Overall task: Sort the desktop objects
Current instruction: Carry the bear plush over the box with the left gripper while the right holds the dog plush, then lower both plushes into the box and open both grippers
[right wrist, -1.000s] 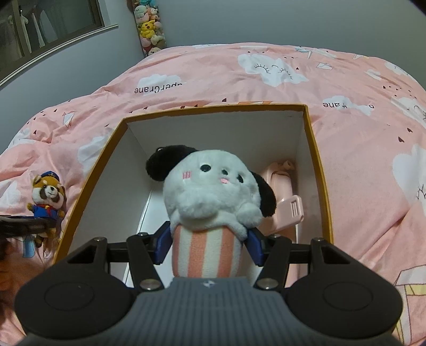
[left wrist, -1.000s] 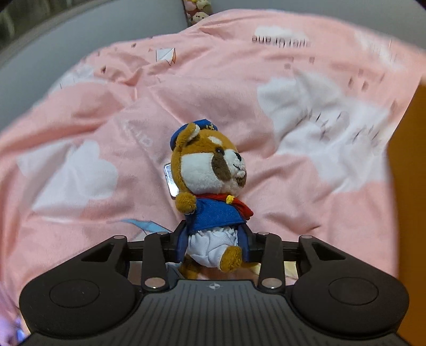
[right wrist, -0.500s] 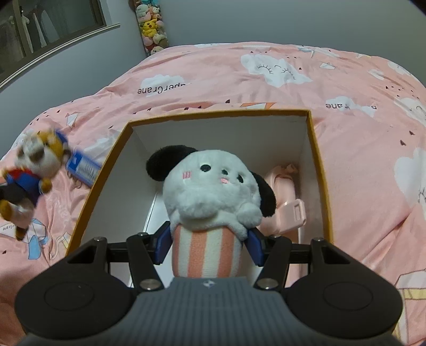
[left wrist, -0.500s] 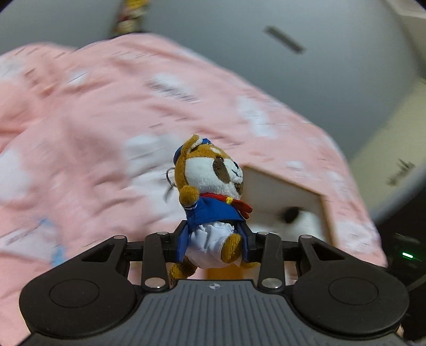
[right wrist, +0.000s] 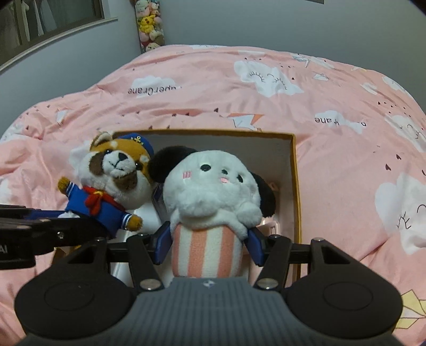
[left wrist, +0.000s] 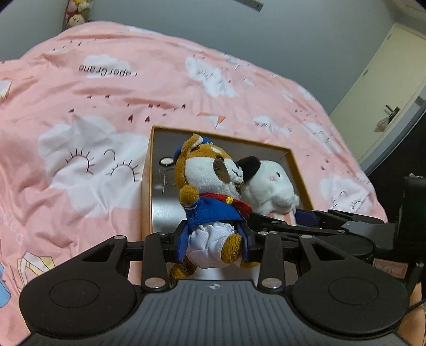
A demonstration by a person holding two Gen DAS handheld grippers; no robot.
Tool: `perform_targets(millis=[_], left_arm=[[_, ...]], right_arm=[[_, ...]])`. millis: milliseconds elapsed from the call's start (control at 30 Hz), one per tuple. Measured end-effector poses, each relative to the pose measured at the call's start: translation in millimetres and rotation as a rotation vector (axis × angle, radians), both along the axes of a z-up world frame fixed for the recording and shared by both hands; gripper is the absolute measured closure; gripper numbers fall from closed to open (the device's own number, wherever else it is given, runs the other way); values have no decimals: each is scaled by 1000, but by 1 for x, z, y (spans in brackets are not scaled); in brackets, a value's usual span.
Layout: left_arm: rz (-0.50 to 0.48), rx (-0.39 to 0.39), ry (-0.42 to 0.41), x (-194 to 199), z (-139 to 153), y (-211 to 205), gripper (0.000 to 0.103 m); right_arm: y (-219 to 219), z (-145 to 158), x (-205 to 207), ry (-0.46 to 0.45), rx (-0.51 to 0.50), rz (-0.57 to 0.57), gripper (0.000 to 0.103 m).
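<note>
My left gripper (left wrist: 213,243) is shut on a brown and white sailor plush (left wrist: 213,191) in a blue jacket, held over the open orange-rimmed box (left wrist: 147,173). The sailor plush also shows in the right wrist view (right wrist: 114,181), next to the white dog plush. My right gripper (right wrist: 207,243) is shut on a white dog plush with black ears and a pink striped body (right wrist: 213,197), held over the same box (right wrist: 294,170). The dog plush also shows in the left wrist view (left wrist: 269,186). The two plushes are side by side and touch.
The box lies on a pink duvet with white clouds (right wrist: 346,133). A pink object (right wrist: 269,223) lies inside the box behind the dog plush. Stacked plush toys (right wrist: 149,24) stand in the far corner. A door (left wrist: 394,79) is at the right.
My left gripper has carried the sailor plush from the duvet at the left to over the box, beside the dog plush. My right gripper has stayed nearly still over the box.
</note>
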State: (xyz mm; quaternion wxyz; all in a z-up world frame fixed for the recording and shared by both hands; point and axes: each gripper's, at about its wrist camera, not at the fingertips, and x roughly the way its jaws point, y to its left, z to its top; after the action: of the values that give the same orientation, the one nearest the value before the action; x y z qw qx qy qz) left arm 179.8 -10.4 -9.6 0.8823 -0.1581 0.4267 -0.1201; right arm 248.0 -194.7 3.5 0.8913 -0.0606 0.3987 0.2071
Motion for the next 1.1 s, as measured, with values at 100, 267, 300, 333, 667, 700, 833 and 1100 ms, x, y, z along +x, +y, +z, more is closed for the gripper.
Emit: perform_targets(millis=[100,267,300,333,667,700,833,1100], left_arm=[[3,25,40,5,-5,-2,60],[26,77,100,15,-14,-7,60],[36,89,109,17,-15,-8,60],[43,94,112,18,-17,-8,60],[43,99,81,30,-20,-11,56],[42,108,73,30,-21,-13,54],[17,155,24,29,-21,-21,48],[-14,99,19,22,-16,-11,44]], right_arm=[[4,-6,4,-1,-19,5,43],[12,-11,9,-32,-63,22,43],[14,-12,9,-42,-78,24,42],[15,-12,10,-48,-88,24,42],[29,-19,21,-101,-208,96,40],[32,-22,20,-108,-227,120,39],[35,-27,18,-135,-277,154,36],[27,-24,10,-101,-301,218,29]])
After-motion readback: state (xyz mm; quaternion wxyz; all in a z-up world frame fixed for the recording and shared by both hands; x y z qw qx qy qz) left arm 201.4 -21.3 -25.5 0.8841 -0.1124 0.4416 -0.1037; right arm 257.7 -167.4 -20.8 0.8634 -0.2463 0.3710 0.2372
